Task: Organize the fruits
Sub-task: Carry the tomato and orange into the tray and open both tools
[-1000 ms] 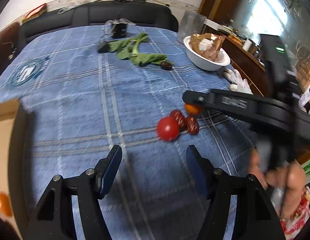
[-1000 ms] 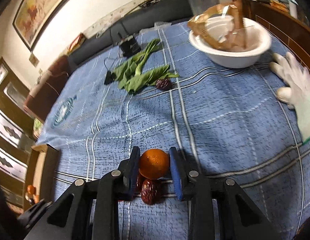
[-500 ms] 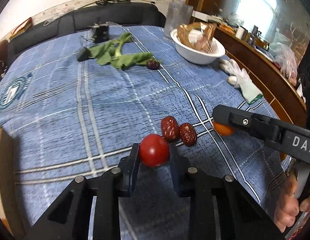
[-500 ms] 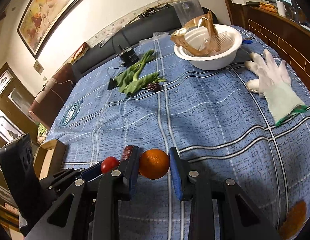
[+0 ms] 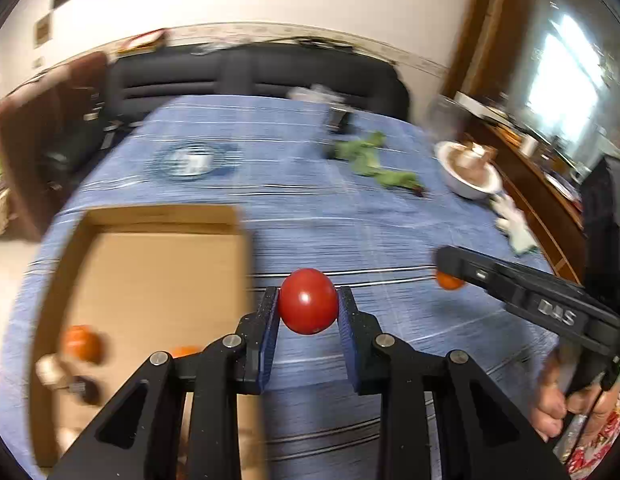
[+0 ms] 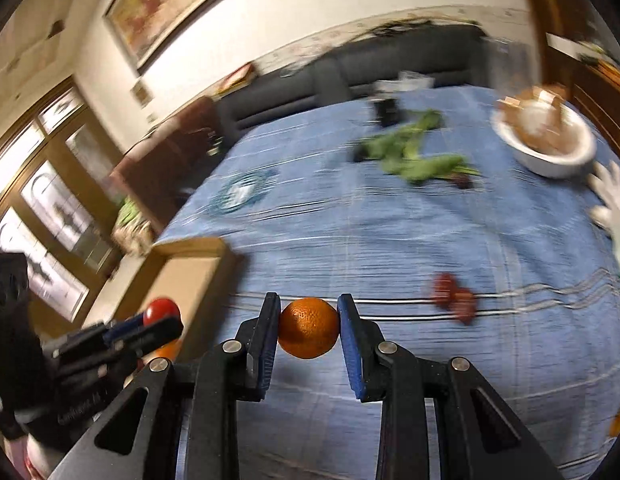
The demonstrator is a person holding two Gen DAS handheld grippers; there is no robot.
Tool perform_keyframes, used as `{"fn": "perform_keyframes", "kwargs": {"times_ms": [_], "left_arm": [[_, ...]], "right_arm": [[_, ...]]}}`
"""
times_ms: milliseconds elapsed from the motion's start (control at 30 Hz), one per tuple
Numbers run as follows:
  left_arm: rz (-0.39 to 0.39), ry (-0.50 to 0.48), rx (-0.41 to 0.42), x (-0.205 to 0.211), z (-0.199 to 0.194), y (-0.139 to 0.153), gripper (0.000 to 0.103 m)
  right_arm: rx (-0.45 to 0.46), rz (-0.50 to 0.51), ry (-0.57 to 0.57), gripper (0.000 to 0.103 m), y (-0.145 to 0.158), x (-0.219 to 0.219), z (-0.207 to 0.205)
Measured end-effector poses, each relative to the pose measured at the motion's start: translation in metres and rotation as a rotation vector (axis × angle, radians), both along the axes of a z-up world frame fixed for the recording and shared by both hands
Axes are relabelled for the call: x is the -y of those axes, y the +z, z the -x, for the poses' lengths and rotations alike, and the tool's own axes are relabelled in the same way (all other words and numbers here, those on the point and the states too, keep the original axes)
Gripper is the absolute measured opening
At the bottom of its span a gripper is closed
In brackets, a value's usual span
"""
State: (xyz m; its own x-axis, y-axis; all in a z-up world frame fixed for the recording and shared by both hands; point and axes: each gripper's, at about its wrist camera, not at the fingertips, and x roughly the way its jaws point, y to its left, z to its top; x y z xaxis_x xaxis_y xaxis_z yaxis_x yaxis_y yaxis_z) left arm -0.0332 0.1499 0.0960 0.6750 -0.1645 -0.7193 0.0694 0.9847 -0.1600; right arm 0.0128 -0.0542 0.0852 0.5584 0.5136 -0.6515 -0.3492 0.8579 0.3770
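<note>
Both hands are in the carrying step. The left gripper (image 5: 308, 304) has its jaws closed on a red tomato (image 5: 308, 301), held clear above the blue-clothed surface (image 5: 350, 220) just right of the cardboard box (image 5: 157, 264). The right gripper (image 6: 308, 330) has its jaws clamped on an orange (image 6: 308, 328), also off the surface and further right of the box.

The next move, as I judge it, calls for bringing each fruit over the box's open top, lowering it inside and parting the jaws, one hand at a time so the grippers do not collide.

The box at near left already holds an orange fruit (image 5: 82, 343) and a few blurred items I cannot identify. The white bowl (image 6: 550, 160) at far right holds brown wrapping. Two dark red dates (image 6: 454, 298) lie on the surface to the right, not yet collected.
</note>
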Motion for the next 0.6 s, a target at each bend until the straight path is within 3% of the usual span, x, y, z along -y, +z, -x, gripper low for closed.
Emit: {"fn": "perform_keyframes", "kwargs": {"times_ms": [267, 433, 600], "left_arm": [[-0.027, 0.237, -0.138, -0.130, -0.010, -0.017, 0.028], [0.018, 0.288, -0.197, -0.164, -0.029, -0.042, 0.028], [0.049, 0.268, -0.251, -0.166, -0.055, -0.063, 0.028]], "right_arm": [[-0.001, 0.054, 0.200, 0.033, 0.006, -0.116, 0.013], [-0.051, 0.135, 0.281, 0.033, -0.021, -0.179, 0.001], [-0.022, 0.252, 0.327, 0.033, -0.048, -0.222, -0.005]]}}
